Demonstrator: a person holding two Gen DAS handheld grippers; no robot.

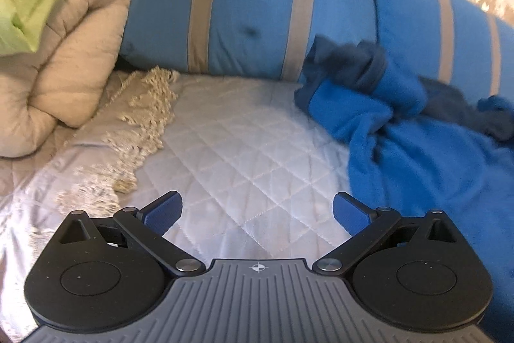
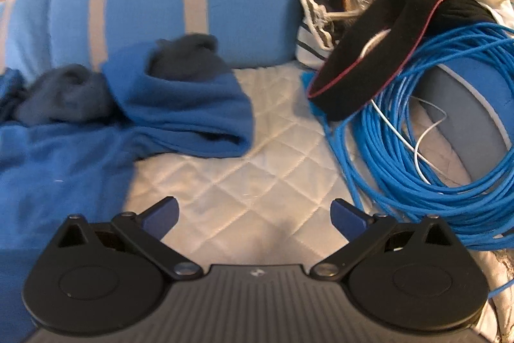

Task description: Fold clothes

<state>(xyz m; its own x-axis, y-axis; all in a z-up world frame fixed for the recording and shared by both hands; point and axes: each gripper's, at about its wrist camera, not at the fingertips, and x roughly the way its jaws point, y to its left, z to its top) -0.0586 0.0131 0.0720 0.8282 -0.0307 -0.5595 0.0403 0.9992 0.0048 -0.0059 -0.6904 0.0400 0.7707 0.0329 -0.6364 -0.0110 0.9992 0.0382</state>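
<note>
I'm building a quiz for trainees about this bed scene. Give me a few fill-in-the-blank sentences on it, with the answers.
1. Both the left claw and the right claw have their jaws ____.
2. The crumpled blue fleece garment lies on a white ____ bedspread.
3. The coiled cable beside the black garment is coloured ____.
4. The long blue bolster pillow has ____ stripes.

Missing words: open; quilted; blue; grey

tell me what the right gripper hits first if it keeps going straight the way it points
Probably the bare white quilted bedspread, which lies straight beyond the open right gripper. Further along sits the striped blue pillow. The blue garment lies just left of that line; depth is unclear.
</note>
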